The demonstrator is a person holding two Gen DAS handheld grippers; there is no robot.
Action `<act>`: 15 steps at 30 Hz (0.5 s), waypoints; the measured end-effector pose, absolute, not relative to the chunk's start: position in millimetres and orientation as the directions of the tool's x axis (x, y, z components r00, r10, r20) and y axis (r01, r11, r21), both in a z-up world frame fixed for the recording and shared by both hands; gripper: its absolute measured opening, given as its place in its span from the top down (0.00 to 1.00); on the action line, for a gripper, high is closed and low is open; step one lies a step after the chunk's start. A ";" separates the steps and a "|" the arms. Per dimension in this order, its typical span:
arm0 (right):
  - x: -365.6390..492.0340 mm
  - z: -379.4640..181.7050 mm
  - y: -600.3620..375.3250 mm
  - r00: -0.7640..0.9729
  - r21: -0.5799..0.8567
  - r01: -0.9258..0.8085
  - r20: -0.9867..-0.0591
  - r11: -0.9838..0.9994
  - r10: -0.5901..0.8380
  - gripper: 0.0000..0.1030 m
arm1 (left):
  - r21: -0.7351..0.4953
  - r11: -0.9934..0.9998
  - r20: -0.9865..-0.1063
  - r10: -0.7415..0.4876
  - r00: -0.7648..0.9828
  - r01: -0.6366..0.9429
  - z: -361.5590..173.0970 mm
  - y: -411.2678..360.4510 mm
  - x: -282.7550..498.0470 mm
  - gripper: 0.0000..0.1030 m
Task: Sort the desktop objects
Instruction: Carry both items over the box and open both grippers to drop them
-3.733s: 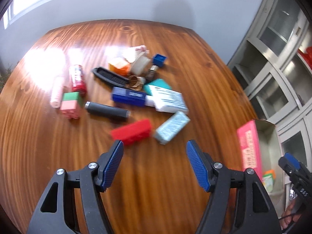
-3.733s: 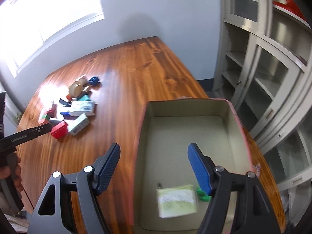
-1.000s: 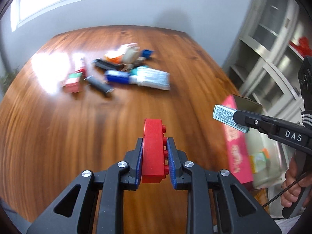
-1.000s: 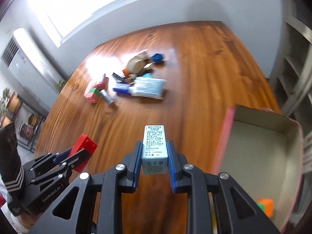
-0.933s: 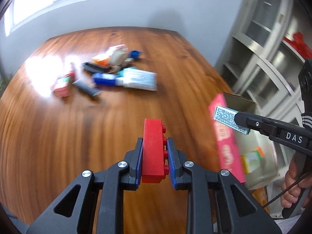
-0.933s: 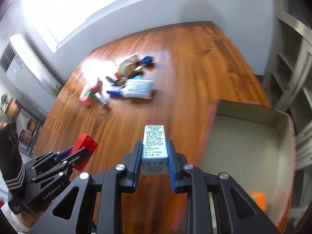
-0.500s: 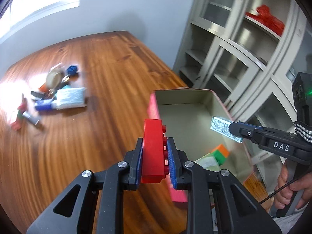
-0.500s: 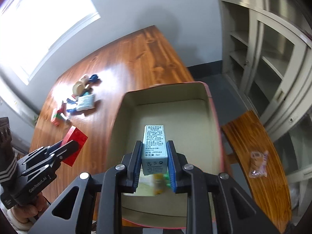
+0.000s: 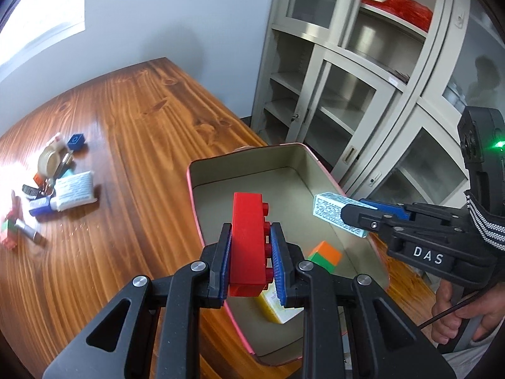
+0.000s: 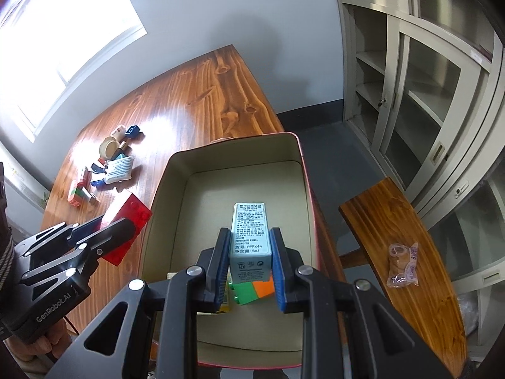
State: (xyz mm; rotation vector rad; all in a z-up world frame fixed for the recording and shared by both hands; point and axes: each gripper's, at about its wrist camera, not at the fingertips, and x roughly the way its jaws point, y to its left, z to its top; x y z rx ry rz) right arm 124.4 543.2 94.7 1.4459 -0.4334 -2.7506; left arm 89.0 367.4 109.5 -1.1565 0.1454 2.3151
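- The left gripper (image 9: 249, 254) has its jaws closed tight on a red brick (image 9: 247, 237). The brick stands on edge between the blue pads (image 9: 224, 260), with its studs turned toward the right pad and its upper half rising clear above the fingertips.
- In the left wrist view the brick hangs over the near left wall of the tin (image 9: 202, 170).
- The right gripper (image 10: 249, 265) has its jaws closed on a small carton (image 10: 251, 237). The carton sits upright between the pads (image 10: 277, 271), printed face toward the camera, with its top well above the fingertips.
- In the right wrist view the carton hangs over the tin's inside, toward the near end.
- The tin is open, pink outside and cream inside, and sits at the near right corner of the table (image 9: 132, 132).
- On the tin's floor lie a green-and-orange block (image 9: 325, 254) and a yellow-edged box (image 9: 277, 308), both at the near end.
- A pile of loose items (image 9: 56, 177) lies on the far left of the table, well apart from the tin: a white packet (image 9: 75, 191), a tape roll (image 9: 49, 158) and a blue cube (image 9: 75, 142) among them.
- A bench (image 10: 401, 237) stands right of the table with a small wrapped packet (image 10: 405, 263) on it.
- A cabinet (image 9: 347, 63) with glass doors stands at the far right.
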 end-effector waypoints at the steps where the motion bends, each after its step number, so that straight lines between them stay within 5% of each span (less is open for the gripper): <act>1: 124.2 94.6 543.2 -0.575 0.244 -0.126 -0.808 -0.962 -0.130 0.74 | -0.139 -0.844 -0.768 0.422 -0.482 -0.518 109.7 369.5 88.4 0.76; 5: 124.3 94.2 544.0 -0.573 0.240 -0.139 -0.811 -0.961 -0.119 0.73 | -0.139 -0.831 -0.772 0.432 -0.467 -0.539 110.1 376.8 87.9 0.75; 9: 122.5 93.4 544.1 -0.569 0.249 -0.148 -0.813 -0.957 -0.124 0.73 | -0.142 -0.826 -0.772 0.437 -0.462 -0.545 110.7 377.4 90.2 0.49; 15: 118.7 94.8 536.6 -0.571 0.253 -0.141 -0.811 -0.957 -0.130 0.73 | -0.137 -0.852 -0.767 0.414 -0.491 -0.505 113.2 362.1 88.7 0.49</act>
